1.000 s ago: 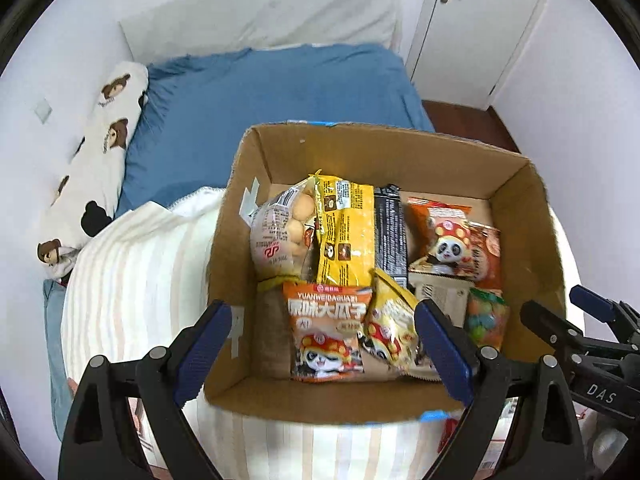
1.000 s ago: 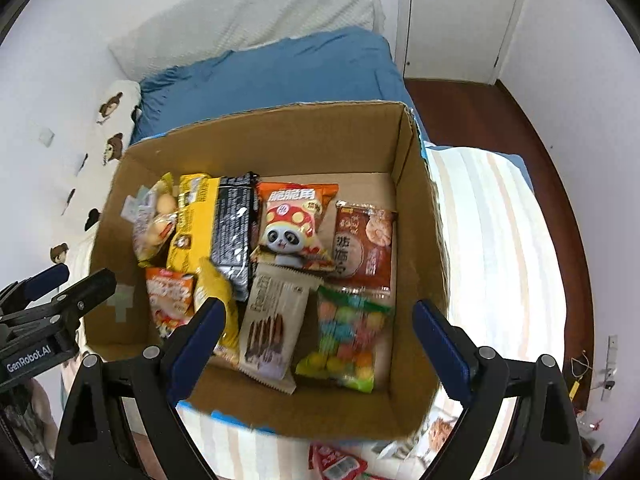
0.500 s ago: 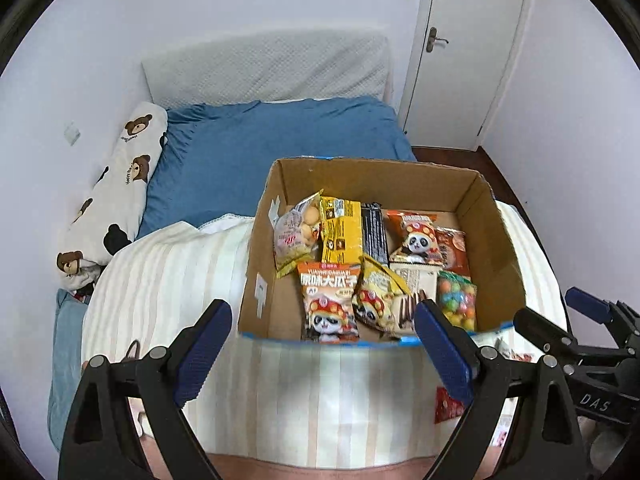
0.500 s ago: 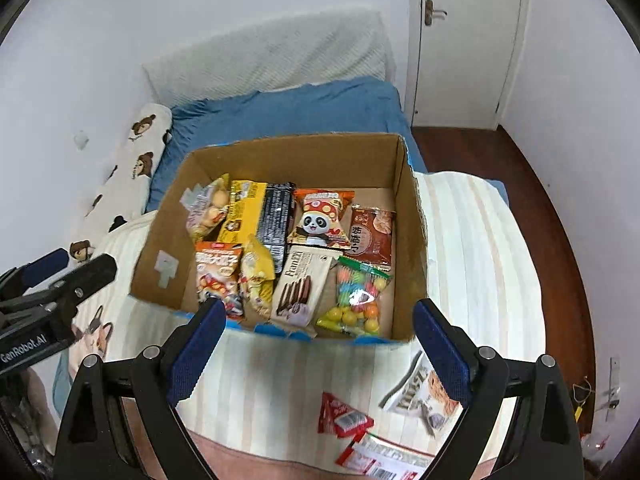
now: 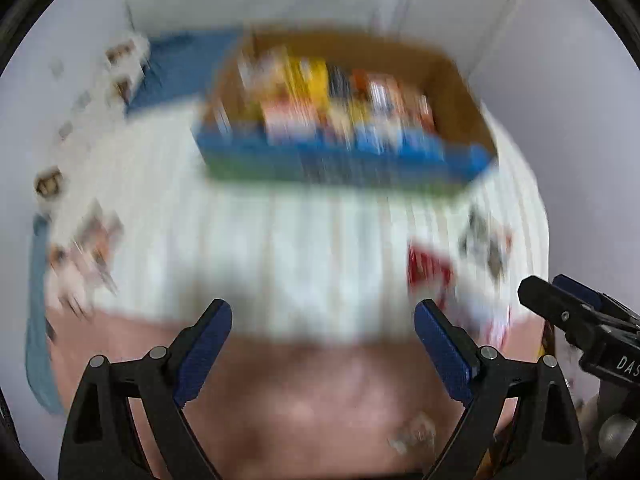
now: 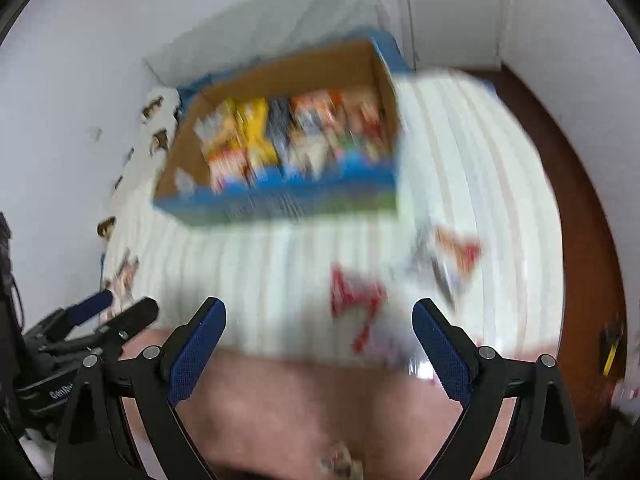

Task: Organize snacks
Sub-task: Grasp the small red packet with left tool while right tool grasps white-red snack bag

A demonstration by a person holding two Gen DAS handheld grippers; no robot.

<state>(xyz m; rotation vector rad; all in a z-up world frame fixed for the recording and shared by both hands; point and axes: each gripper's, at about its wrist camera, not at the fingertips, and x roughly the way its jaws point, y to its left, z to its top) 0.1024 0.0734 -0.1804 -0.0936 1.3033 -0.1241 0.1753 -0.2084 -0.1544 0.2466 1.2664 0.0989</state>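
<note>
Most snacks already sat packed in the cardboard box (image 6: pixel 280 140) on the striped blanket (image 6: pixel 280 272). A few packets (image 6: pixel 356 292) lay loose nearby. Left gripper (image 5: pixel 322 350) and right gripper (image 6: pixel 318 346) gaped empty.

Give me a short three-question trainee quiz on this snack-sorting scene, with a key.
1. True or false: the left gripper holds a snack packet.
2. Where do the loose packets, such as the red packet, lie?
A. inside the cardboard box
B. on the striped blanket in front of the box
C. on the floor
3. Fill in: the right gripper has its jaws ____.

Key: 1 false, it is empty; 2 B; 3 open.
</note>
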